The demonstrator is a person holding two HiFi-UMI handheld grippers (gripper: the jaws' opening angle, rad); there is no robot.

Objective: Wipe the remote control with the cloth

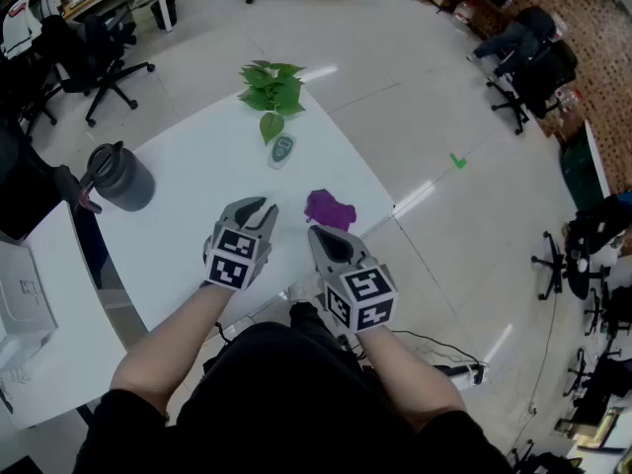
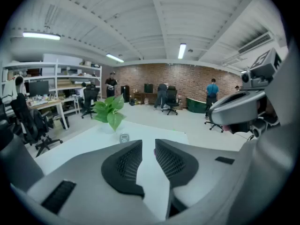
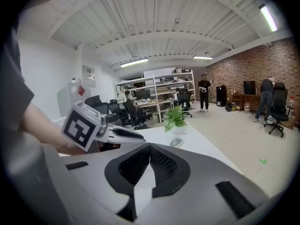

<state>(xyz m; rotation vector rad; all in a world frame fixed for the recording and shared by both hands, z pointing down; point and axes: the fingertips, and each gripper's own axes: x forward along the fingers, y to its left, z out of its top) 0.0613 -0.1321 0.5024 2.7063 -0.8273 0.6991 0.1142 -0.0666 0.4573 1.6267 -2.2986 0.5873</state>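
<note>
The small grey remote control (image 1: 281,150) lies on the white table (image 1: 188,235) just in front of the plant; it also shows as the remote (image 2: 123,138) and the remote (image 3: 176,142) in the two gripper views. A crumpled purple cloth (image 1: 329,208) rests near the table's right edge. My left gripper (image 1: 259,205) hovers left of the cloth, its jaws slightly apart with nothing between them (image 2: 148,146). My right gripper (image 1: 316,233) sits just below the cloth, jaws shut and empty (image 3: 150,146). Neither gripper touches the cloth or the remote.
A green potted plant (image 1: 272,87) stands at the table's far corner, right behind the remote. A dark grey lidded jug (image 1: 120,177) stands at the left side. The table's right edge runs close by the cloth. Office chairs and desks stand around.
</note>
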